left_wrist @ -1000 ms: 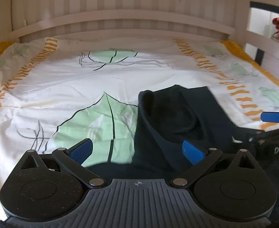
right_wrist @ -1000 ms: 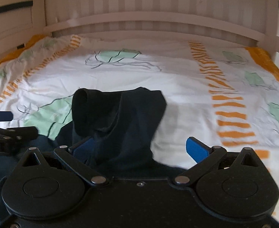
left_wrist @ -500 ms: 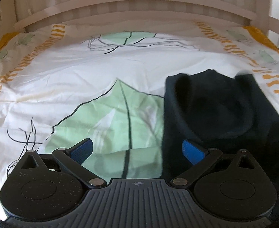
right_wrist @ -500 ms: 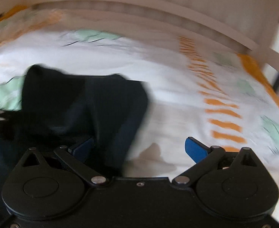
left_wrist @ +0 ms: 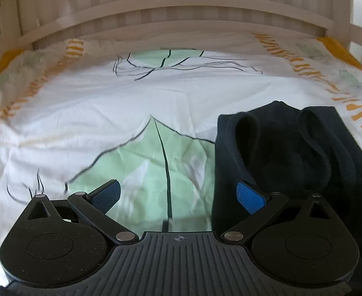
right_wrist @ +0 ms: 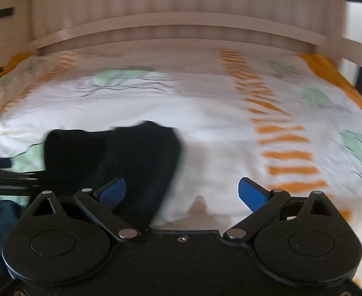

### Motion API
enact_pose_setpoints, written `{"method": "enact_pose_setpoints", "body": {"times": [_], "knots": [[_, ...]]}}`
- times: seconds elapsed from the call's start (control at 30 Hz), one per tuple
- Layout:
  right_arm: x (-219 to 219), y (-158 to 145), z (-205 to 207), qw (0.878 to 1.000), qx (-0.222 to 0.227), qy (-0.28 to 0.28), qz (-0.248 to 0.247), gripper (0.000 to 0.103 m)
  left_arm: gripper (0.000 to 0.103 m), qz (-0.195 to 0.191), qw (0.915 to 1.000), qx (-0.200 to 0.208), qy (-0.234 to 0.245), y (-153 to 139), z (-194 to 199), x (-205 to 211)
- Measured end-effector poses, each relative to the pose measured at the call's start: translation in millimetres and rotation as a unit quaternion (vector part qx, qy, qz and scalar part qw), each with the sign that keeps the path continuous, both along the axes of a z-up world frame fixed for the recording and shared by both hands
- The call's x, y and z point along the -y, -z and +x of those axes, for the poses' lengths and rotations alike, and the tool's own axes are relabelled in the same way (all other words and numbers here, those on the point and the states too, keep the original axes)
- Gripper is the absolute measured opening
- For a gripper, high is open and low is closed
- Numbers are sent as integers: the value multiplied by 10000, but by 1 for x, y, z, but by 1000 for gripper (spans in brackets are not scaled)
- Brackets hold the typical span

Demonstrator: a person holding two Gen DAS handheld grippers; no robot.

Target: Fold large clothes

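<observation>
No legible writing; left gripper (left_wrist: 178, 194) jaws released, level over the white leaf-printed bed sheet (left_wrist: 107, 113); dark navy folded fabric garment (left_wrist: 292, 153) lies on the bed, behind its right pad; right gripper (right_wrist: 182, 192) jaws released, garment (right_wrist: 121, 153) behind its left pad

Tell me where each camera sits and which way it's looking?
Left wrist: on the left tongs, looking along the bed at the headboard; open blue tips show, dark garment on the right.
Right wrist: on the right tongs, same direction; open tips show, garment on the left.
Shared: garment, leaf-print sheet, headboard.
</observation>
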State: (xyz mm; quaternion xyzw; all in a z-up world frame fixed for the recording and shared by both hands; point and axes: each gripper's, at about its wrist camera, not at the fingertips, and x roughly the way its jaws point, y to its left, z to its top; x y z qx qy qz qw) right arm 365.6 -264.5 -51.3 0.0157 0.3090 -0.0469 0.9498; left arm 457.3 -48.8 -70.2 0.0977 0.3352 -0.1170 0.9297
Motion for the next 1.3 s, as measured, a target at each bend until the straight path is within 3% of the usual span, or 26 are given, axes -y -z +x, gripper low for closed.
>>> {"method": "enact_pose_setpoints", "body": {"times": [0.13,0.23,0.33,0.5,0.63,0.73,0.9,1.2,1.3], "knots": [[-32,11,25,9979,-312,-195,-527,99,102,222,9996,149,-103,0,10,2],[-37,24,40,9912,-498,47,-1228,98,102,266,9990,161,-336,1,17,-5],[-23,30,50,9863,-467,389,-1533,98,102,215,9989,118,-391,4,23,-11],[1,31,58,9868,-445,687,-1395,98,102,95,9990,359,-266,-2,14,-13],[29,27,58,9919,-380,926,-778,98,102,-509,9971,553,-129,-16,-5,-24],[48,31,53,9939,-427,982,-259,99,102,-617,9961,621,139,-22,-10,-23],[63,42,43,9929,-526,1057,111,99,102,-125,9960,701,534,-20,-8,0],[60,43,45,9948,-471,904,-29,100,102,591,9964,609,31,3,28,24],[59,45,48,9951,-500,849,-76,100,102,746,9957,544,70,9,40,30]]}}
